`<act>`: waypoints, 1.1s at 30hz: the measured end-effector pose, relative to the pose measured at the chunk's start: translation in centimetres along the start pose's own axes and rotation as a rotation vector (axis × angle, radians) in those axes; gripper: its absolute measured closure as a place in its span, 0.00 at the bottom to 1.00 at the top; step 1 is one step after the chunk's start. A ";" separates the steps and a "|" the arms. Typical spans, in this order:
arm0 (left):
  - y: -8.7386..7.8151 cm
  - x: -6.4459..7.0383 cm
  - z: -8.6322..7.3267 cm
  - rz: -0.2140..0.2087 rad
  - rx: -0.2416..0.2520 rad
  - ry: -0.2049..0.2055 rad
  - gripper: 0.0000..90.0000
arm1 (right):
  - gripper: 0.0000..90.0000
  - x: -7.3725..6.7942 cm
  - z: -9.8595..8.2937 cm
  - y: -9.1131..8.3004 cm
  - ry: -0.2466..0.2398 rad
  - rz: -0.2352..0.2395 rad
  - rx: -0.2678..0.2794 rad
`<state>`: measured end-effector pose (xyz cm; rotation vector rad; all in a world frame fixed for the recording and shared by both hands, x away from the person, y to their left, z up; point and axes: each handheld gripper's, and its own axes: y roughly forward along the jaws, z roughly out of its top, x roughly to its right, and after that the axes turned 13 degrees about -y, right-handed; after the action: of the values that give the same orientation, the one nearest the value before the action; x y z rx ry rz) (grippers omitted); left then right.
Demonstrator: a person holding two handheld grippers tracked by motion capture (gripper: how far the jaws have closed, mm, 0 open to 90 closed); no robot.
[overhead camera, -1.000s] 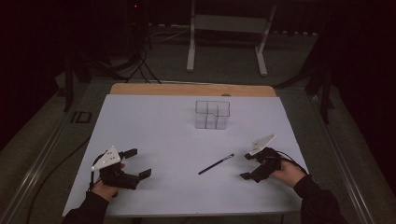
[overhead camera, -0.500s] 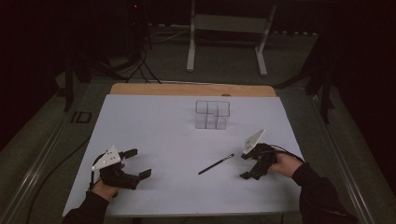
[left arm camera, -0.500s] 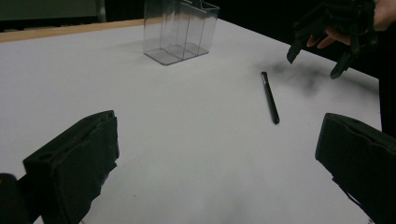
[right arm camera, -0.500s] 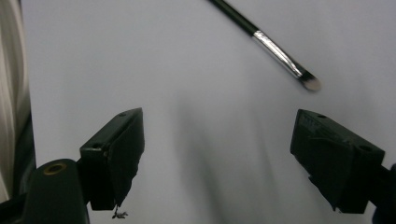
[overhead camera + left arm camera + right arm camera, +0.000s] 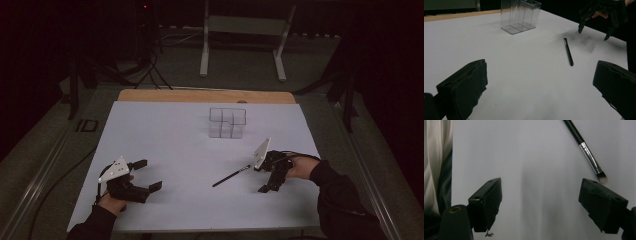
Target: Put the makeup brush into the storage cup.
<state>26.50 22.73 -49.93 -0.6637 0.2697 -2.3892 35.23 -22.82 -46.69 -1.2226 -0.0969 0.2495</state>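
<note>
Your right tongs [image 5: 264, 176] hover just beside the brush [image 5: 231, 176], jaws spread wide and holding nothing; in the right gripper view the brush's [image 5: 586, 152] pale bristle tip lies just above the right-hand jaw, apart from it, with the silver ferrule and black handle running up and away; the brush lies flat on the white table [image 5: 175, 135], slanting from its dark handle end nearer you to its bristle end nearer your right hand [image 5: 300, 167]; your left tongs [image 5: 145, 175] sit low over the table near its front left corner, well apart from the brush, jaws also wide and gripping nothing; in the left gripper view the brush [image 5: 568, 51] lies ahead and to the right between those jaws' lines, with your right tongs [image 5: 594, 31] poised beyond it, tips pointing down; the clear plastic organiser [image 5: 227, 122] stands upright toward the far middle of the table, well apart from both tongs; its compartments look empty.
</note>
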 end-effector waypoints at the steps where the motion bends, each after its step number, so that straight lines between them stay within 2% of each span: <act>1: 0.0 0.0 0.0 -0.001 0.000 0.000 0.01 | 0.21 0.1 0.2 0.0 -0.019 0.006 -0.022; 4: 0.0 0.0 0.0 -0.002 0.000 0.000 0.01 | 0.21 0.5 0.6 0.2 -0.078 0.000 -0.066; 7: 0.0 0.0 0.0 -0.003 -0.001 0.001 0.01 | 0.22 0.9 0.9 0.2 -0.115 0.015 -0.091; 9: 0.0 0.0 0.0 -0.003 -0.003 0.000 0.01 | 0.22 1.2 1.1 0.3 -0.128 0.018 -0.105; 10: 0.0 0.0 0.0 -0.003 -0.003 0.001 0.01 | 0.22 1.3 1.2 0.3 -0.120 0.021 -0.106; 17: 0.0 0.0 0.0 -0.007 -0.005 0.001 0.01 | 0.22 2.0 1.7 0.7 -0.187 0.048 -0.150; 21: 0.0 0.0 0.0 -0.006 -0.007 0.000 0.01 | 0.22 2.4 2.0 0.8 -0.231 0.040 -0.174; 29: 0.0 -0.1 0.0 -0.008 -0.009 -0.004 0.01 | 0.20 3.4 2.4 0.9 -0.252 0.052 -0.221; 31: 0.0 -0.2 -0.1 -0.008 -0.009 -0.009 0.01 | 0.20 3.8 2.5 1.0 -0.232 0.062 -0.223; 33: 0.0 -0.2 -0.1 -0.008 -0.008 -0.011 0.01 | 0.20 4.0 2.6 0.9 -0.253 0.051 -0.217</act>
<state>26.61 22.83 -50.08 -0.6828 0.2728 -2.3930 38.47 -19.22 -46.88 -1.4061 -0.3194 0.4474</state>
